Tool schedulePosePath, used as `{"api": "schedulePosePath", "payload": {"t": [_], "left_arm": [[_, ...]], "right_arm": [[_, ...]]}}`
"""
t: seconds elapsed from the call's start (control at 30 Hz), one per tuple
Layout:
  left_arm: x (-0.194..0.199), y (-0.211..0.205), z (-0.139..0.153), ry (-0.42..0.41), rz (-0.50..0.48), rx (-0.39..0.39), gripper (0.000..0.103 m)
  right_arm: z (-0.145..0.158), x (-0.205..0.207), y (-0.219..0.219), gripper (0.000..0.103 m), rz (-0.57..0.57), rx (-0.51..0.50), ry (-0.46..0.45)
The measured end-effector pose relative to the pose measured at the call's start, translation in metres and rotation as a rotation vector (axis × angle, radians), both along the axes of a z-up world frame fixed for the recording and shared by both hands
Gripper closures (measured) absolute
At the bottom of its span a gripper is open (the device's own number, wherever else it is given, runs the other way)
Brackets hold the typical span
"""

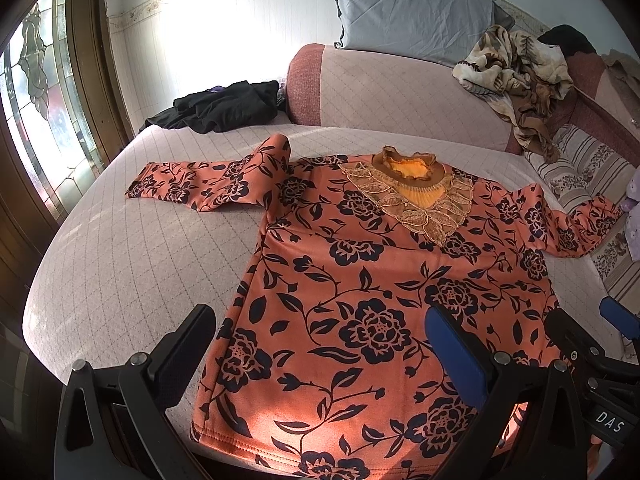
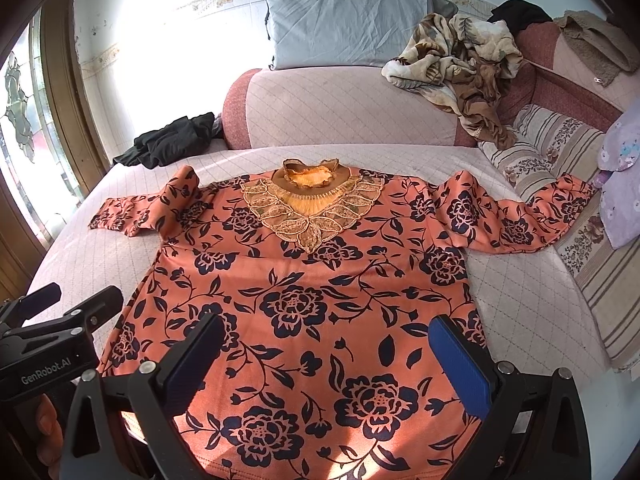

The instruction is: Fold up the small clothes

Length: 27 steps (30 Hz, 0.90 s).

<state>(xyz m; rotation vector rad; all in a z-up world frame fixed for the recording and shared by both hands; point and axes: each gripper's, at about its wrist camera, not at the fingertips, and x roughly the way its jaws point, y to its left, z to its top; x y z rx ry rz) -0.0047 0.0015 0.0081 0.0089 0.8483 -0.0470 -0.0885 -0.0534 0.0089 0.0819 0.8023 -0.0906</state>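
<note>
The orange flowered top (image 2: 304, 288) lies face up and flat on the bed (image 2: 516, 304), collar away from the person and both sleeves spread sideways, a layout that leaves every edge free for folding. The left tool (image 1: 320, 344) and the right tool (image 2: 324, 356) hover above the hem, fingers apart and gripping nothing, likely poised to take the bottom edge.

Matt orange floral knit top (image 2: 304, 312) with a lacy gauze collar (image 2: 310, 208) lies at frame centre on a quilted cloth bed cover (image 2: 516, 312); ribbed blue rubbery fingers (image 2: 460, 364), glossy wooden door frame (image 1: 86, 60) upper left.
</note>
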Motion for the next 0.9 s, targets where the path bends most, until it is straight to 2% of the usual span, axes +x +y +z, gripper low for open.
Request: {"api": "schedulePosePath", "payload": {"t": [0.67,0.8,0.9], "left_arm": [[-0.001,-0.001,-0.003,0.003,-0.002,-0.003,0.0],[0.007,0.015,-0.013,0.039,0.001,-0.064,0.0],[0.027,0.053,-0.032,0.097,0.067,-0.15,0.0]], "right_arm": [[-0.004,0.0,-0.001,0.0,0.0,0.01,0.01],[-0.01,0.003,-0.013,0.0,0.011,0.08,0.021],[-0.016,0.006,-0.046,0.0,-0.018,0.184,0.013]]}}
